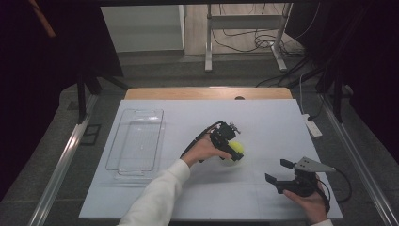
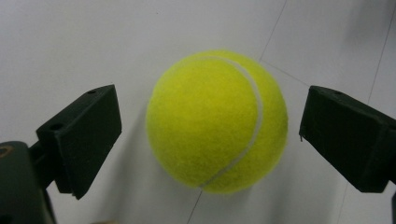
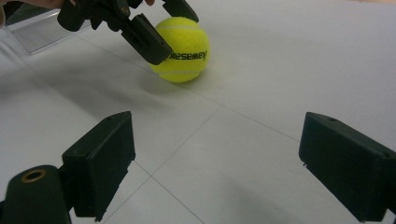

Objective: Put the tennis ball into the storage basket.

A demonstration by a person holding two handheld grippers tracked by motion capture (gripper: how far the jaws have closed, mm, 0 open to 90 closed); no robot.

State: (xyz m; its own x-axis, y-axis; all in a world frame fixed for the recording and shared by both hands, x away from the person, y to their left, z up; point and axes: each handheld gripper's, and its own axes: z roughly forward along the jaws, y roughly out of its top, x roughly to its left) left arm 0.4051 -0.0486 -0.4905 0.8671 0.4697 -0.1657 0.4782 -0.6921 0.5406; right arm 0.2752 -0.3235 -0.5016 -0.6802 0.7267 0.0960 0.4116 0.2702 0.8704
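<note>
White sheet-covered table (image 1: pixel 155 197): the work surface. Clear rectangular plastic tray (image 1: pixel 136 141): set well to the left, empty.

Left gripper (image 1: pixel 234 151): jaws spread wide, straddling a fuzzy yellow tennis ball (image 2: pixel 217 121), pads not yet pressing; ball is found resting mid-table.

Right gripper (image 1: pixel 277 170): open, nothing held, farther off.

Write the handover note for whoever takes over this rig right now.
Left gripper: open, jaws either side of the tennis ball, gaps showing on both sides, no grip yet.
Right gripper: open, holds nothing, low over the table near its right front.
Ball: resting on the table, mid-right.
Clear tray: at the left, nothing in it.
Done: left gripper lined up on the ball.
Left: close and lift; the tray is probably the target.
</note>
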